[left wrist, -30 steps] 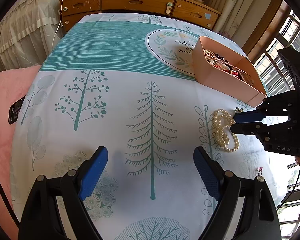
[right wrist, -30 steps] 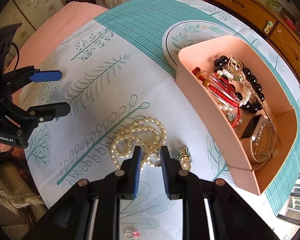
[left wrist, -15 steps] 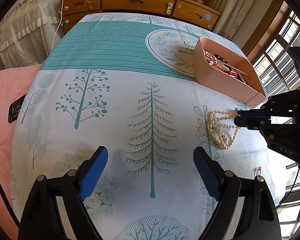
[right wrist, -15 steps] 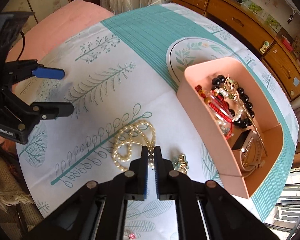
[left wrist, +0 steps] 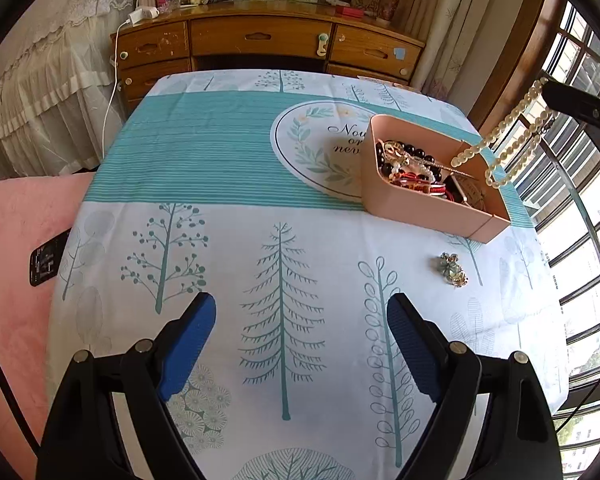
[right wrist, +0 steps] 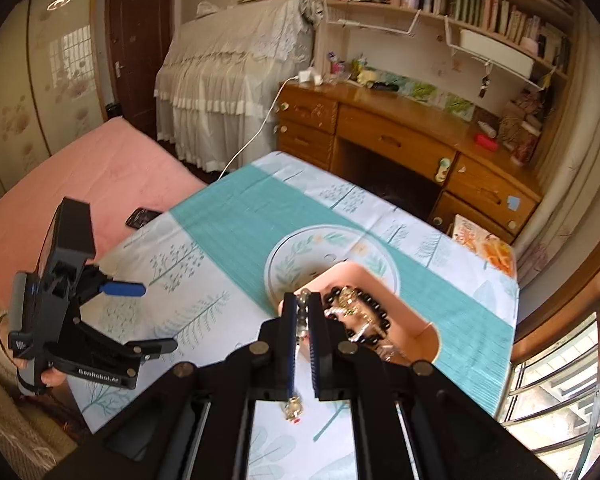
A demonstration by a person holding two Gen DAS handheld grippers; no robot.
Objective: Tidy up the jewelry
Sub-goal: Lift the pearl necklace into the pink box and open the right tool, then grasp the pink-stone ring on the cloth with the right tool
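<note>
Pearl strand lifted over the pink jewelry box

At lower left of the left wrist view, the black left gripper with blue pads (left wrist: 300, 336) hovers over the tree-printed tablecloth (left wrist: 228, 248), jaws wide and holding nothing. Right of centre sits the pink rounded plastic box (left wrist: 428, 204), heaped with dark beads and red bracelets; below it lies a small green-gold brooch (left wrist: 453, 269). At upper right, the cream pearl necklace (left wrist: 504, 136) dangles in loops from the black right gripper (right wrist: 305, 314), jaws narrowed on it.

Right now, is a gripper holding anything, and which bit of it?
The right gripper pinches the pearl necklace by the top of its loop, dangling over the pink box. The left gripper holds nothing.
</note>
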